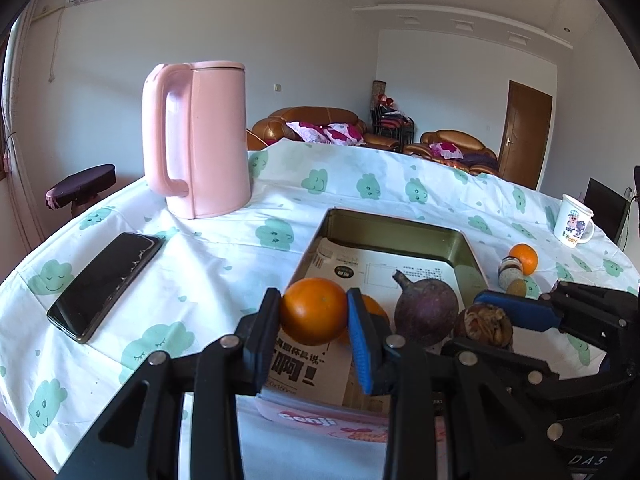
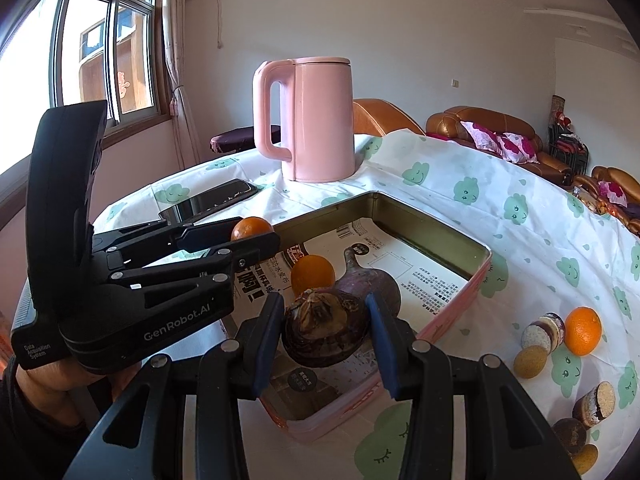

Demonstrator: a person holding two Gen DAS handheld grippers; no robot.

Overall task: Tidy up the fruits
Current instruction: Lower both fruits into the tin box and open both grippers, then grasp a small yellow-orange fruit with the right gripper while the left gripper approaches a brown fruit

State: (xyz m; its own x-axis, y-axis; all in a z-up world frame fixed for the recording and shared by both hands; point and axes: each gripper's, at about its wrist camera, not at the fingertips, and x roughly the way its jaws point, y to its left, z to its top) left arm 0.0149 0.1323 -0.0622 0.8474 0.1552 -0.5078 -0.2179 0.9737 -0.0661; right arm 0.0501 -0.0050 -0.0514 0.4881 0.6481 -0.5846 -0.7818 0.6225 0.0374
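Note:
My left gripper is shut on an orange and holds it over the near left corner of the open metal tin. My right gripper is shut on a dark purple-brown fruit over the tin's near edge; that fruit also shows in the left wrist view. Inside the tin, on printed paper, lie a second orange and a purple fruit with a stem. Another orange rests on the tablecloth right of the tin.
A pink kettle stands behind the tin. A black phone lies at the left. Small cakes and round yellow pieces lie beside the loose orange. A white mug stands at the far right.

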